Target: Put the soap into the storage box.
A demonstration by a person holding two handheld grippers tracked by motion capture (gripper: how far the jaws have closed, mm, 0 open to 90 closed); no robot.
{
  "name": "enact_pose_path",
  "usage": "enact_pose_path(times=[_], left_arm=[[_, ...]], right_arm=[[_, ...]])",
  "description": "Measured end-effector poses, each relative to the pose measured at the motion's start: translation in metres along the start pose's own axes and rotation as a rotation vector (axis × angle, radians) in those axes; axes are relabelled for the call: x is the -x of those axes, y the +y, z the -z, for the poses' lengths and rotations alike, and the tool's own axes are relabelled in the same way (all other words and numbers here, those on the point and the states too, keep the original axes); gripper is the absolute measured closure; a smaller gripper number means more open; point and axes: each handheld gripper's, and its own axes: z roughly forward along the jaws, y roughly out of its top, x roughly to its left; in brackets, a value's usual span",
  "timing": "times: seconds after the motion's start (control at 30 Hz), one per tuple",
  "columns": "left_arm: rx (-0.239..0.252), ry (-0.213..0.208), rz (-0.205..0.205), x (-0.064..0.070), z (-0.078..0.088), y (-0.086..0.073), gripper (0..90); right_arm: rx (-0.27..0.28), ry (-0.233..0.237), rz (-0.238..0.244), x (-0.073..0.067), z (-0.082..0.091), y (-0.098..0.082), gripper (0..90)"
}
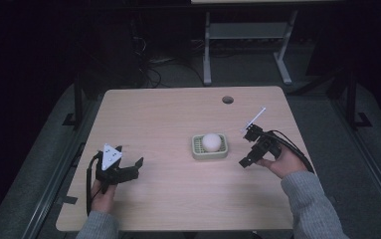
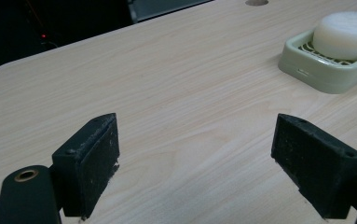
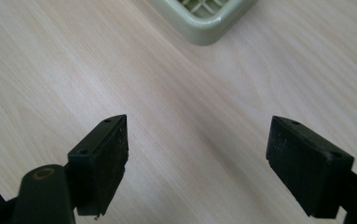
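A round white soap [image 1: 211,142] [image 2: 345,35] lies in a pale green soap dish [image 1: 196,150] [image 2: 327,74] near the middle of the wooden table [image 1: 178,114]. My left gripper [image 1: 130,155] [image 2: 195,161] stands open at the front left, well apart from the dish, with nothing between its jaws. Just right of the dish my right gripper [image 1: 246,146] [image 3: 197,163] is open too, empty, over bare wood; a corner of the dish [image 3: 206,25] shows at the top of the right gripper view.
A round cable hole [image 1: 228,99] [image 2: 256,2] sits near the table's far edge. Behind the table stand a white-legged desk frame [image 1: 247,45] and loose cables on the dark floor.
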Motion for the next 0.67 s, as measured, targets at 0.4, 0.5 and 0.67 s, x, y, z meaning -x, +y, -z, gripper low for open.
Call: enact_pose_path(times=[0.4,0.5,0.67], left_arm=[[0.002,-0.001,0.000,0.000,0.000,0.000,14.8],[0.002,-0.001,-0.002,0.000,0.000,0.000,14.8],[-0.001,-0.001,-0.005,0.000,0.000,0.000,14.8]], right_arm=[[0.010,0.004,-0.029,0.003,-0.004,-0.027,20.1],[0.013,0.003,-0.037,0.003,-0.005,-0.033,20.3],[0.014,0.006,-0.042,0.001,-0.007,-0.044,20.2]])
